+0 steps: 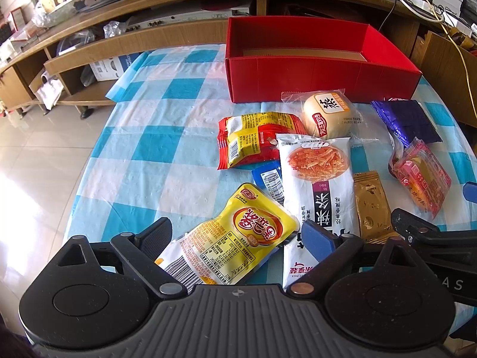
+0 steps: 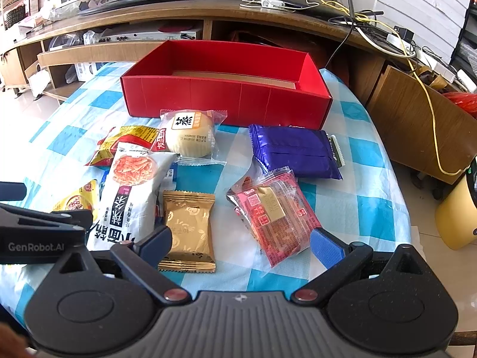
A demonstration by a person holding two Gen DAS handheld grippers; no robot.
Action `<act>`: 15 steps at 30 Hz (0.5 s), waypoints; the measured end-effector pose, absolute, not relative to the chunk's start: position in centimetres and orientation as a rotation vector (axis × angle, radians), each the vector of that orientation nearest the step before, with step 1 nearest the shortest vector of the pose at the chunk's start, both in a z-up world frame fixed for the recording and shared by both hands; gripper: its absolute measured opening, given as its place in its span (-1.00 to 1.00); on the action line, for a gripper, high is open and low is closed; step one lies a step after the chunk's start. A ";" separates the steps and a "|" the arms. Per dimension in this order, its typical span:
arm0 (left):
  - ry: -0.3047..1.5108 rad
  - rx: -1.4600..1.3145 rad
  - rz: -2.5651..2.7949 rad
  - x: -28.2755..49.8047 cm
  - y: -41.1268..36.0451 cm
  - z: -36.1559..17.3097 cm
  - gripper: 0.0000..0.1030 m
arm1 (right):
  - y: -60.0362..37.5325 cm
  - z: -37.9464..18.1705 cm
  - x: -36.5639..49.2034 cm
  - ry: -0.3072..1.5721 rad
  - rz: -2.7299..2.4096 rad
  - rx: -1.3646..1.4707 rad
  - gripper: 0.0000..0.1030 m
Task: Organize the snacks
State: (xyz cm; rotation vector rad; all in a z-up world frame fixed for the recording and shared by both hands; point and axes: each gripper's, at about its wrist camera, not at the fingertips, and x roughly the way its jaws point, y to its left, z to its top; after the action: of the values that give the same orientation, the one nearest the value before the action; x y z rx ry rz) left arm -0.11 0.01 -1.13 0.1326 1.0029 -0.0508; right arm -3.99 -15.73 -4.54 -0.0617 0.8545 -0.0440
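An open red box [image 1: 313, 71] [image 2: 223, 98] stands at the back of the table, with only its brown floor showing inside. In front of it lie several snacks: a wrapped bun [image 1: 326, 116], a purple packet [image 2: 295, 152], a red-yellow packet [image 1: 250, 140] and a white bag [image 1: 319, 179]. My left gripper [image 1: 238, 237] is open, low over a yellow packet [image 1: 238, 238] that lies between its fingers without the pads pressing it. My right gripper [image 2: 240, 244] is open above a gold packet [image 2: 187, 229] and a pink packet [image 2: 274, 220].
The table wears a blue-and-white checked cloth [image 1: 149, 137]. A wooden TV cabinet [image 1: 149, 38] with cables runs behind it. Tiled floor lies to the left, and a yellow object [image 2: 456, 217] stands off the right edge. A small blue packet [image 1: 268, 179] pokes out from under the white bag.
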 end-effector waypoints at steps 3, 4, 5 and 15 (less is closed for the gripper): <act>1.005 0.130 -0.055 0.0 0.2 -1.1 0.85 | -15.6 -4.5 -3.8 0.855 -0.032 -0.063 1.00; 1.006 0.125 -0.057 0.0 0.3 -1.1 0.86 | -15.6 -4.4 -3.8 0.854 -0.027 -0.063 1.00; 1.005 0.118 -0.059 0.1 0.6 -1.0 0.88 | -15.6 -4.3 -3.7 0.853 -0.024 -0.065 1.00; 1.023 0.035 -0.003 1.2 4.3 -0.4 0.90 | -13.2 -3.3 -2.1 0.858 0.066 -0.069 1.00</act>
State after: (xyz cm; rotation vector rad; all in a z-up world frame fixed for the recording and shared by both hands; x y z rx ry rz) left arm 1.25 4.32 -0.40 0.0347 1.0229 -0.0029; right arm -2.07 -13.23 -3.30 -0.0694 0.8585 0.0663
